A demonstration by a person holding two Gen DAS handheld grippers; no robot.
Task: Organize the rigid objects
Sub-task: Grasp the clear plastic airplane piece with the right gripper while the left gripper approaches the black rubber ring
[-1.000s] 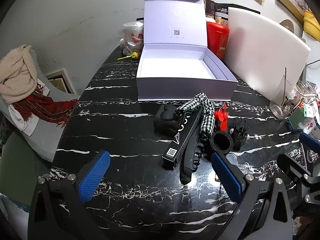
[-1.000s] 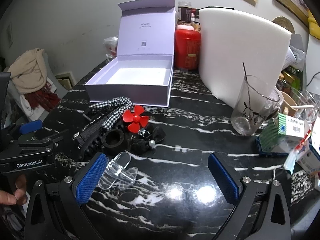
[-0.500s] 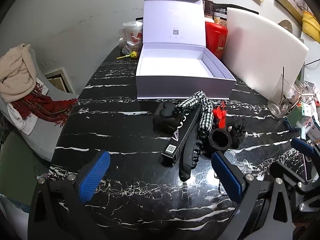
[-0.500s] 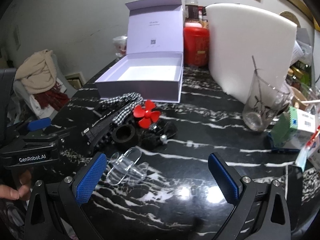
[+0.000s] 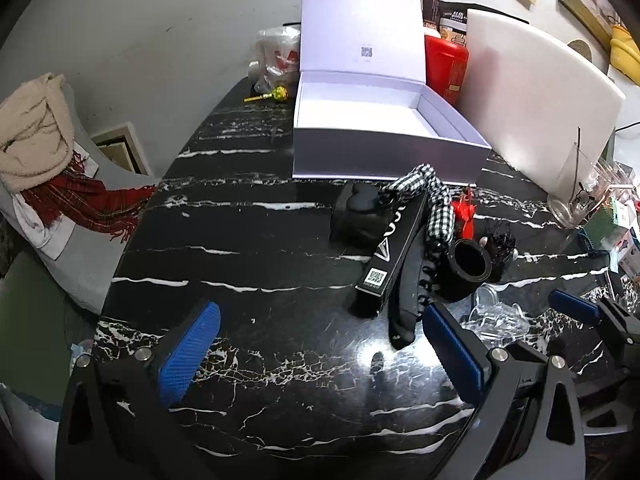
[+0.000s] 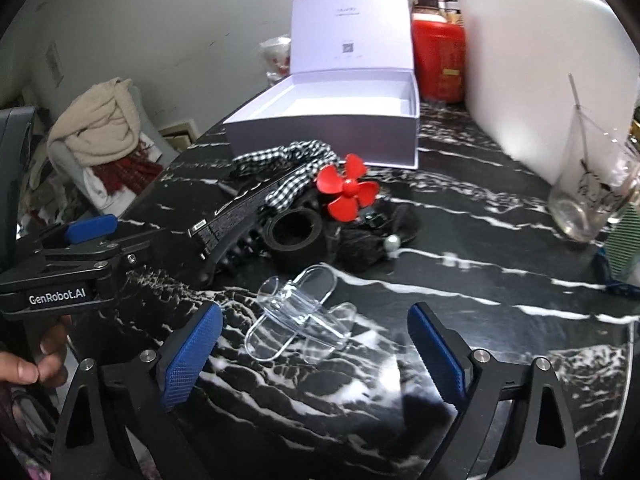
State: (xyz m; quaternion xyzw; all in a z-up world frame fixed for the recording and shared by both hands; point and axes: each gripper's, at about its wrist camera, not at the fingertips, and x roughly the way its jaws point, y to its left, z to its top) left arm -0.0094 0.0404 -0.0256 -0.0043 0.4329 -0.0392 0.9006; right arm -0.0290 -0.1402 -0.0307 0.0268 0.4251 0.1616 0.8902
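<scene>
Right gripper: jaws wide but closing, angled down at the clear plastic clip, which lies on the black marble table between the blue pads. No contact yet.

Clip looks light, stiff and slick, and probably brittle. Its transparent lobes give few flat faces. My call is to pinch across the central bridge, not the thin rounded ends, with gentle force, or it may squirt out or crack.

Left gripper: fingers spread, nothing between them, over bare table.

Just behind the clip is a touching cluster: black tape roll, black comb-like clip, long black box, checked fabric band, red fan propeller.

Farther back is the open white gift box, lid up, inside looks empty. It is the likely destination.
</scene>
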